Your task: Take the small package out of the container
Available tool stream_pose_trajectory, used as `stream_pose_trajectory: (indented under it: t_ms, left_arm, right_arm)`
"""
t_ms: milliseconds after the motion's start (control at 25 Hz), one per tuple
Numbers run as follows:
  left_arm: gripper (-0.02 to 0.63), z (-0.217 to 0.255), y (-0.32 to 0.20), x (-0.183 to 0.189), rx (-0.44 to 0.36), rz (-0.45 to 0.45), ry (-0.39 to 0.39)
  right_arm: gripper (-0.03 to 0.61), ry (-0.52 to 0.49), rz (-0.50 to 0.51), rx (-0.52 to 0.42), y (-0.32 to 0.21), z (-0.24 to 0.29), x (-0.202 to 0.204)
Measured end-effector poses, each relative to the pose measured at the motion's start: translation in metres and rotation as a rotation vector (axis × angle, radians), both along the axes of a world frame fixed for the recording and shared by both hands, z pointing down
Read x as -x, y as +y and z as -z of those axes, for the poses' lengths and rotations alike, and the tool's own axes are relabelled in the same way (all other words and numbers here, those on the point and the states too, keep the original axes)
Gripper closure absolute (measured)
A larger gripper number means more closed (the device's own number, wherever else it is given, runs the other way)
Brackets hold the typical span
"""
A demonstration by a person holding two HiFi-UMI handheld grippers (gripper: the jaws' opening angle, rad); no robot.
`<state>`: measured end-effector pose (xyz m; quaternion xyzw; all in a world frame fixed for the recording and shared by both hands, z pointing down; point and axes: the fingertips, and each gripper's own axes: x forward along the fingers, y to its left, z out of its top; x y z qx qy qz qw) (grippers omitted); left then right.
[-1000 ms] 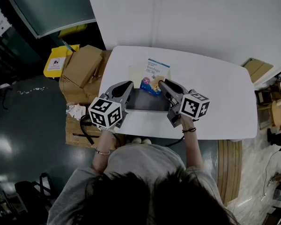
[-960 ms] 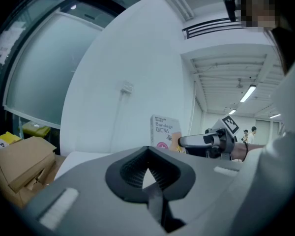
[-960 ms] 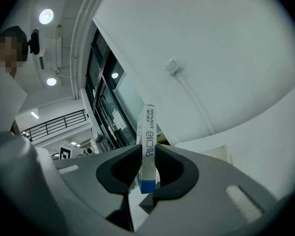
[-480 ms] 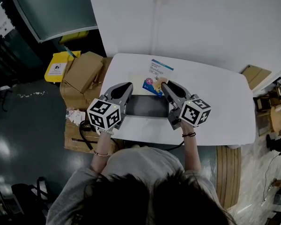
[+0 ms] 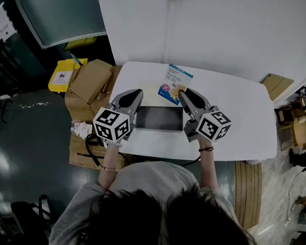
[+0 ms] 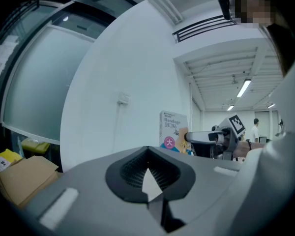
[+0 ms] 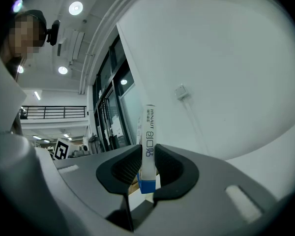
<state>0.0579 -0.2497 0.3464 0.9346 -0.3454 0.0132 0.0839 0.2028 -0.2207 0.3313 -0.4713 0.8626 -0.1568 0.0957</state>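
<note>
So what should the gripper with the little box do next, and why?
Probably carry it sideways and set it down on the bare table. The right gripper has its jaws pinching the small package upright, in the air by the far edge of the dark container, so it looks out already and only needs a landing spot.

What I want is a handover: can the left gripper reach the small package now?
Probably yes: the small package stands clamped in the right gripper, most of it exposed, with nothing between it and the left gripper, whose shut jaws would need opening.
</note>
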Motion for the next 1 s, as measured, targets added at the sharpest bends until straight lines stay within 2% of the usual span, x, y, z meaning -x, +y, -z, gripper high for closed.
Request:
stream_pose_trajectory:
  t_ms: [1000]
  left_arm:
    - [0.621,-0.0012,-0.0043,0.0031,-0.013,-0.017,-0.009]
  right_arm:
    - [0.474,0.02,-0.036,-0.019,-0.0009,-0.0028,-0.0029]
